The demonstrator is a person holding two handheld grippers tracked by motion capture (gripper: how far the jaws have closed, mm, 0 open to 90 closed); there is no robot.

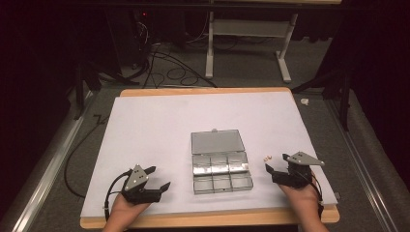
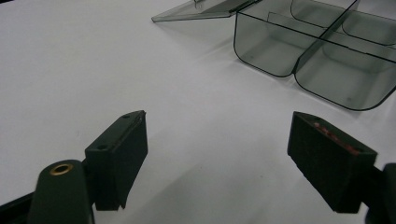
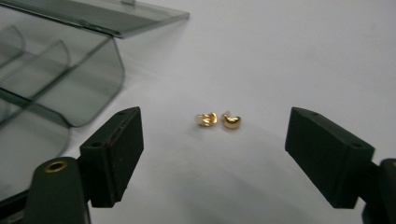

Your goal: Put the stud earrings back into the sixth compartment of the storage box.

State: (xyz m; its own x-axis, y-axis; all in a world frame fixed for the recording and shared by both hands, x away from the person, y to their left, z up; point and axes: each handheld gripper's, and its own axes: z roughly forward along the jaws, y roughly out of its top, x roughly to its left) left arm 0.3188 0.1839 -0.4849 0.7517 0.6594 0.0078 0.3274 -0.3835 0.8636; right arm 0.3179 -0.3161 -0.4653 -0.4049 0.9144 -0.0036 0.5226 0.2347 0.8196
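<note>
We find the left gripper (image 1: 157, 178) released and empty at the box's eight o'clock. The clear compartment box (image 1: 221, 172) lies lid-back, seemingly ready for loading. At its three o'clock two gold earrings (image 3: 218, 120) lie before the right gripper (image 1: 273, 163), also released; their clasps are too small to judge.

This looks like a lab. Loose black cables (image 1: 169, 72) trail over grey carpet (image 1: 241, 72). A white metal stand (image 1: 212, 43) sits among dark curtains (image 1: 377, 48).
</note>
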